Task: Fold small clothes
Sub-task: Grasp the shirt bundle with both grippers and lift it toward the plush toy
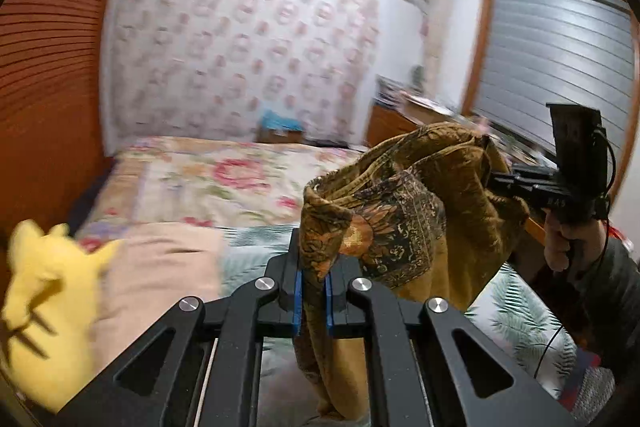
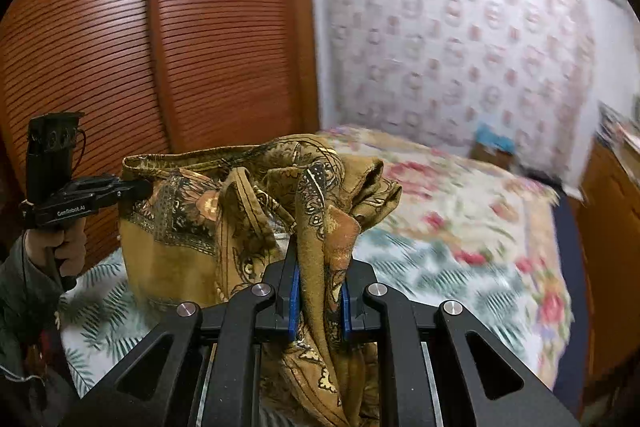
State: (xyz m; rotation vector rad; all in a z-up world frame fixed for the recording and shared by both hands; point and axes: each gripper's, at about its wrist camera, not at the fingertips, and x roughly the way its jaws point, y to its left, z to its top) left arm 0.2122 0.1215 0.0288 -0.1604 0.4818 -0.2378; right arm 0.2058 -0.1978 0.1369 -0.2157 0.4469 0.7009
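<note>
A small mustard-brown garment (image 1: 400, 203) with a dark paisley and flower print hangs in the air above the bed, stretched between both grippers. My left gripper (image 1: 314, 291) is shut on one bunched edge of it, and cloth runs down between the blue pads. In the right wrist view the same garment (image 2: 208, 219) droops in folds, and my right gripper (image 2: 320, 301) is shut on its other edge. Each view shows the opposite gripper gripping the far corner: the right gripper (image 1: 494, 177) with a hand below it, and the left gripper (image 2: 142, 189).
Below lies a bed (image 1: 208, 183) with a floral and leaf-print cover. A yellow plush toy (image 1: 44, 311) and a pink pillow (image 1: 160, 283) sit at its left. A slatted wooden wardrobe (image 2: 120, 39) stands beside the bed, a wooden dresser (image 1: 396, 123) and shuttered window (image 1: 552, 59) to the right.
</note>
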